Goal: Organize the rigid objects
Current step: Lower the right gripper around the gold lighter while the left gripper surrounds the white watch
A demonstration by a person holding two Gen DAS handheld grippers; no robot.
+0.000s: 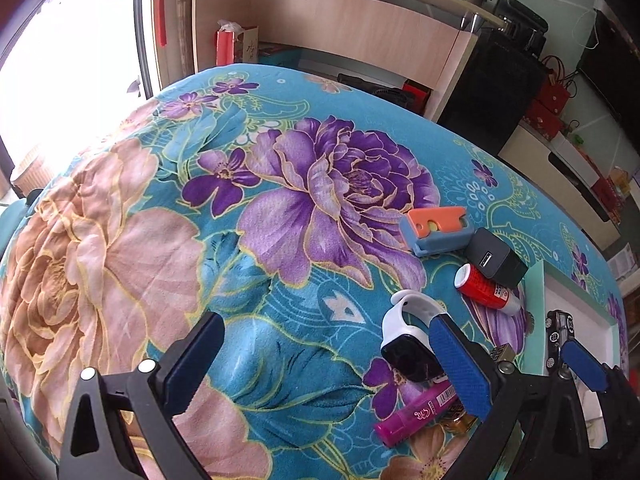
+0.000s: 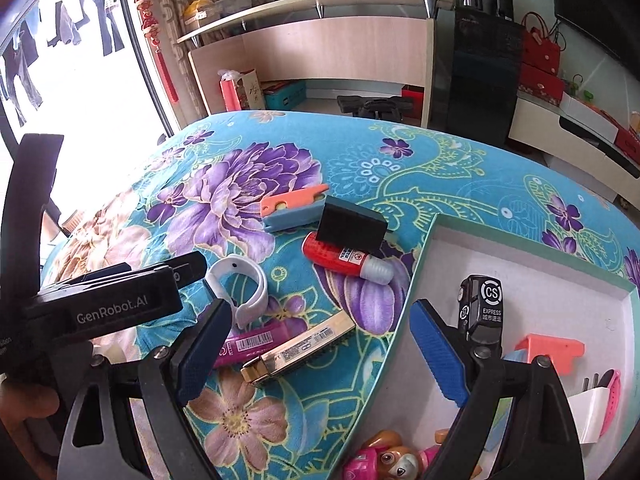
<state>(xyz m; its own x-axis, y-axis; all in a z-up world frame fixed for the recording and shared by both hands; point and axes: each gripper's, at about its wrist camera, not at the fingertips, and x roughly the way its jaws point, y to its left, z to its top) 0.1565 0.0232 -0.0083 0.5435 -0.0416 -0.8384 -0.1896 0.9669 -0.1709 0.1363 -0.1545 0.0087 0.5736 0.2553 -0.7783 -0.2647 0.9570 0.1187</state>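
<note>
Both grippers are released, gripping nothing. The white-strapped, black-faced smartwatch [image 1: 408,336] lies touching the left gripper [image 1: 324,364]'s right finger, strap loop pointing away; the right gripper [image 2: 320,356] straddles the white, green-rimmed tray [image 2: 424,248]'s edge, so the left looks nearer.

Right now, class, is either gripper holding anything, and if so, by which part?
Nothing is held. The left gripper is open above the floral cloth, beside the white watch. The right gripper is open too, over the box's edge.
</note>
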